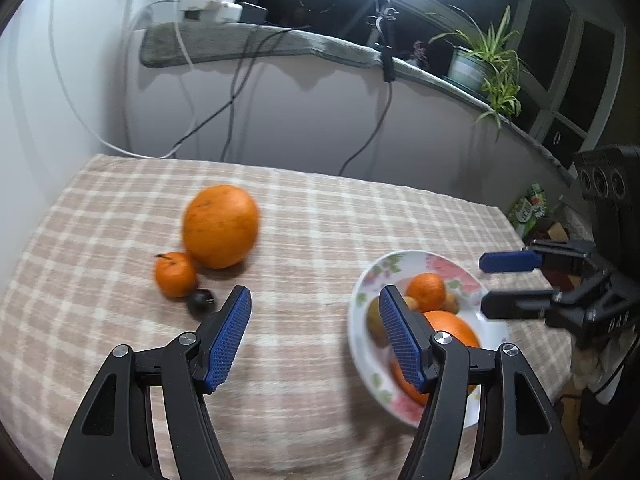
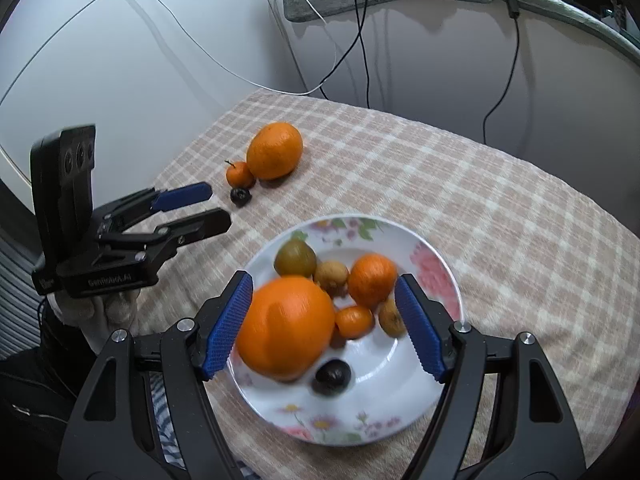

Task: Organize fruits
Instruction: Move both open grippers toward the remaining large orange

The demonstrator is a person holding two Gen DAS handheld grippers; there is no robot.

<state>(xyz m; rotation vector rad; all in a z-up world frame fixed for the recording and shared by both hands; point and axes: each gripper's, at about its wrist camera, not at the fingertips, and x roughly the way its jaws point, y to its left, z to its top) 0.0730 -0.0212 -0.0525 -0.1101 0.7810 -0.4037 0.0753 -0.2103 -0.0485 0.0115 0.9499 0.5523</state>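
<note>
A table covered with a beige-and-white checked cloth (image 2: 460, 184) stands against a white wall. On the cloth sits a white shallow plate with a pink flower pattern (image 2: 434, 264), and it already carries a heap of fruit: a big round orange (image 2: 286, 326) at its near left, a medium orange tangerine (image 2: 372, 278) beyond it, a smaller flattened tangerine (image 2: 354, 320) between the two, a greenish-brown round fruit (image 2: 295, 258) at the far left, a tan-yellow small fruit (image 2: 331, 274) beside that, another yellowish one (image 2: 390, 316) at the right, and a dark purple plum-like fruit (image 2: 332, 376) nearest the front rim.

Three fruits lie outside the plate, well to its left on the cloth: a large oval orange (image 1: 220, 226), a small stemmed tangerine (image 1: 175, 274) touching its near side, and a little dark berry-like fruit (image 1: 201, 300) just beside the tangerine.

The black left gripper with blue ribbed pads (image 1: 315, 336) hangs above the cloth between the loose fruits and the plate, its fingers spread wide and holding nothing. The matching right gripper (image 2: 324, 326) hovers over the plate, fingers also spread apart, the big orange lying close by its left pad (image 2: 228, 328); the picture is blurred there, so contact cannot be told.
</note>
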